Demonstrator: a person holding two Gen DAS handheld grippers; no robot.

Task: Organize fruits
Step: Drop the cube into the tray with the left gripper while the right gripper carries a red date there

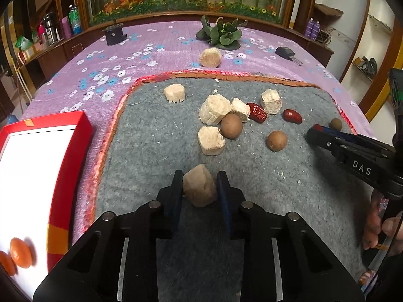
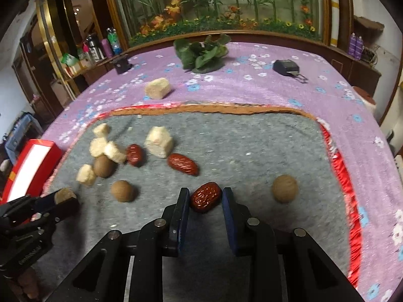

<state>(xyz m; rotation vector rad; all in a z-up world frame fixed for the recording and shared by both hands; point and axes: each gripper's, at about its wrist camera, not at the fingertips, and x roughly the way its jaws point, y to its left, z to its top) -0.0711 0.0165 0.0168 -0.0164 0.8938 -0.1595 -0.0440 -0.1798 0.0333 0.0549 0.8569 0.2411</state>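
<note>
Left wrist: red box (image 1: 75,136) (left), leafy sprig (image 1: 221,34)

- Two orange fruits (image 1: 17,254) in the red box (image 1: 75,151) sit smeared and blurred, and the lower one runs off the frame's left edge.
- The box itself is cut off on that same side.
- Beside the grey mat (image 1: 156,151), the right gripper (image 1: 316,129) hides most of what it holds; only a red tip shows.
- Far right of the mat, a hand (image 1: 377,226) is clipped by the border.
</note>
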